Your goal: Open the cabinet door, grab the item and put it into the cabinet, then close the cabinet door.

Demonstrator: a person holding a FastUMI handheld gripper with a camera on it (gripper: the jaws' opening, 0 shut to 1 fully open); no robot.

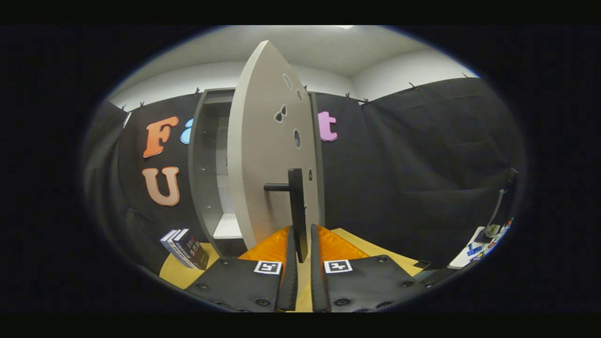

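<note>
No readable text

Print is showing on the books (pixel 185 248) left of the cabinet (pixel 206 164), too small to read.

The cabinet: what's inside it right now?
Through the gap beside the half-open door, the cabinet shows a bare pale shelf. The door covers the rest. The gripper grips the handle.

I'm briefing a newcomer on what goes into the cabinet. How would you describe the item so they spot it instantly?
Start at the tall grey cabinet, its door swung open, the door's handle between the hand-held gripper fingers. On the yellow table beside the cabinet's base stands the item: a small dark box, the one loose thing there.
</note>
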